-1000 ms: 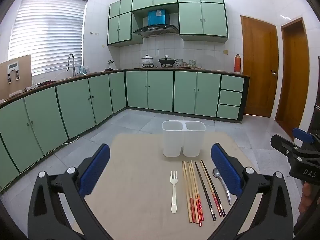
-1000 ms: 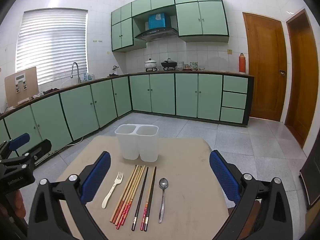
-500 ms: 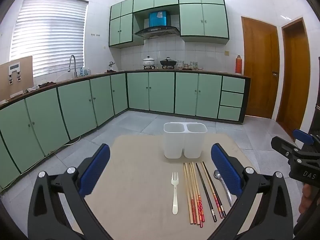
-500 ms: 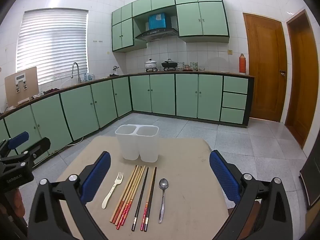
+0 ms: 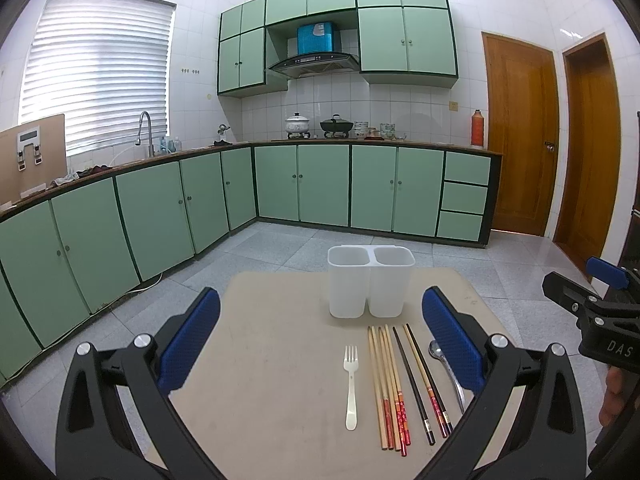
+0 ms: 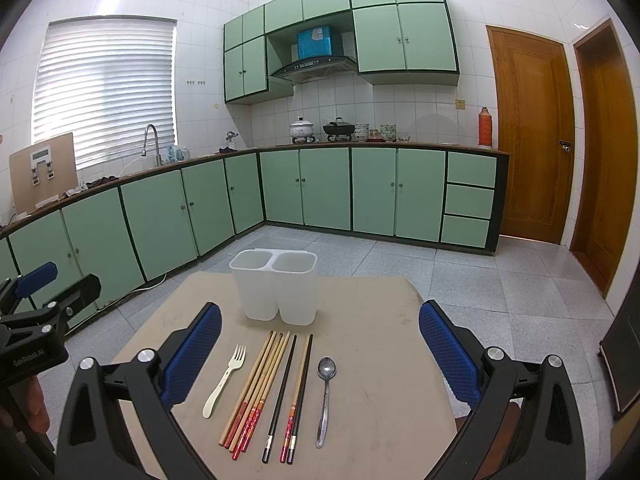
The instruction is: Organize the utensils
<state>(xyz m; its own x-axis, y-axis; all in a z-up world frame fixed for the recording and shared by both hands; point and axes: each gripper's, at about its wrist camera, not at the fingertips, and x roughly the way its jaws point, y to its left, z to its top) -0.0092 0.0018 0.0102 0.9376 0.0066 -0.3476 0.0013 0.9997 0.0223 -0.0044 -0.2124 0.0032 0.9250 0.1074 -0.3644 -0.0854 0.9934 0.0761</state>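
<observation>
Barely closer to the holder (image 5: 370, 280) than before, fingers (image 5: 452, 338) wide, fork (image 5: 351, 384) and chopsticks (image 5: 390, 384) untouched mid-table.

Both the left gripper (image 5: 320, 338) and the right gripper (image 6: 320, 338) are held level side by side with jaws spread wide and nothing between them, a bare hand (image 5: 614, 394) gripping the right one's handle

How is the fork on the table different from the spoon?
The fork is cream-coloured, apparently plastic; the spoon is shiny metal. The fork lies at the left end of the row, the spoon at the right end, with chopsticks between them. Both lie flat on the table, heads toward the white holder, untouched.
</observation>
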